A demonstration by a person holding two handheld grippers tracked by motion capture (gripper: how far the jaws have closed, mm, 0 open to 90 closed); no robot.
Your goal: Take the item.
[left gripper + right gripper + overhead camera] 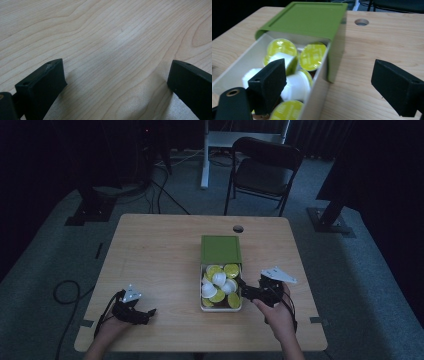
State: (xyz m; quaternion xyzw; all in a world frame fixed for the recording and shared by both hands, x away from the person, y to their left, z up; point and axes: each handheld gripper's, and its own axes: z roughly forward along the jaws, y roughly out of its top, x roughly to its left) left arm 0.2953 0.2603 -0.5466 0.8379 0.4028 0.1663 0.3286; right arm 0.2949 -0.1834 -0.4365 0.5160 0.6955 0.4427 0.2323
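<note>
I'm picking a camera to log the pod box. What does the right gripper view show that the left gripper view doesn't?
Right gripper view: the white drawer of pods, slid out of its green sleeve, one jaw of the open right tool over the drawer, and the table's cable hole.

Left gripper view: the open left tool over bare wood.

Both: the wooden table.

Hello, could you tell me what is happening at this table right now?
A person holds one pair of tongs in each hand at a wooden table. The right tongs are open and straddle the right wall of a white tray full of yellow-lidded capsules; one jaw is inside the tray, the other outside. The tray is slid partly out of its green sleeve. The left tongs are open too, low over bare wood, holding nothing.
</note>
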